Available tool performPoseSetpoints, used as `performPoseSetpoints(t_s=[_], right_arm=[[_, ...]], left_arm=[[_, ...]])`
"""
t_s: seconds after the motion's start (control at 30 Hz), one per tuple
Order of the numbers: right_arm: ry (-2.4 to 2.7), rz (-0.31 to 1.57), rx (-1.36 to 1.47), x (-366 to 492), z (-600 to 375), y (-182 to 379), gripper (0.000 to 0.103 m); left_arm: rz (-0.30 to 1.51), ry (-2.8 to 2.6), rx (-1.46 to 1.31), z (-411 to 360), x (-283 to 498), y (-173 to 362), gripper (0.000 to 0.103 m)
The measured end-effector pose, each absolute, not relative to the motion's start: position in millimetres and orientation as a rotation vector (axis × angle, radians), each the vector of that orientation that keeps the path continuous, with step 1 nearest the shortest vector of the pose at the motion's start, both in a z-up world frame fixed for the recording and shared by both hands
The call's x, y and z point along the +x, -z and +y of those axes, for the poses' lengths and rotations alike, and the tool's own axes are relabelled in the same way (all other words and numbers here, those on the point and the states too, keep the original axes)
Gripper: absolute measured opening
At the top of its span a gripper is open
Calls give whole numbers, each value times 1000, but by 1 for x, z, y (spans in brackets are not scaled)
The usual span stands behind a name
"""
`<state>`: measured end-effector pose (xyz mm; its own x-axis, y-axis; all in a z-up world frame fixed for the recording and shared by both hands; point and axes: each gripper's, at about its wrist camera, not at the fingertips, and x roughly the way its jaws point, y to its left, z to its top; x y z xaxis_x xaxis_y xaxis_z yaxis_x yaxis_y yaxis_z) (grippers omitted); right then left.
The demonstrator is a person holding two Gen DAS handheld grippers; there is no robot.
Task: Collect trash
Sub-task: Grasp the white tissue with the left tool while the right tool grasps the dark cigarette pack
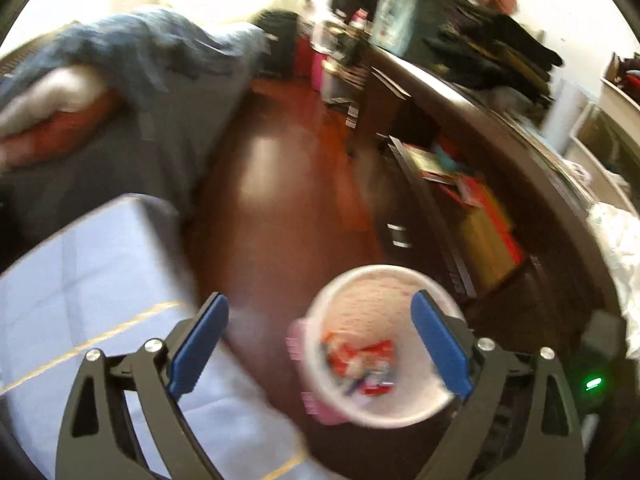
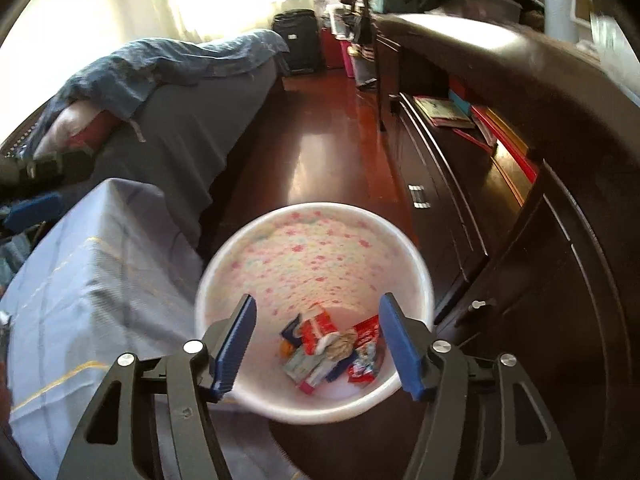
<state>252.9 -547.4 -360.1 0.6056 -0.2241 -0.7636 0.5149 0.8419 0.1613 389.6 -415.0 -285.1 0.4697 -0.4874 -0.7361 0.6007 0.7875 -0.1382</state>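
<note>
A white trash bin with pink flower print (image 2: 316, 256) stands on the wood floor, seen from above. Several wrappers (image 2: 332, 350), red, blue and silver, lie at its bottom. My right gripper (image 2: 318, 344) is open and empty, right above the bin's mouth. The bin also shows in the left wrist view (image 1: 372, 292), blurred, with wrappers (image 1: 360, 364) inside. My left gripper (image 1: 320, 344) is open and empty, above the bin's left rim and the floor. The left gripper shows at the left edge of the right wrist view (image 2: 36, 184).
A table with a pale blue cloth (image 2: 80, 280) stands left of the bin. A bed with grey cover (image 2: 180, 132) lies behind it. A dark wooden dresser (image 2: 520, 200) with open shelves of books runs along the right. Wood floor (image 2: 320, 152) stretches ahead.
</note>
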Motion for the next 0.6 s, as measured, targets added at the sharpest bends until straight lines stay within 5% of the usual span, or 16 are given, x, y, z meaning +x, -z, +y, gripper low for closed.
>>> performPoseSetpoints(t_s=[0.2,0.6], right_arm=[[293,802,350,252,-485,323,87],[-42,806,194,278,-331,291,88]], left_arm=[[786,405,174,-311,382,270,95],[839,7,49,-112,414,272,99]])
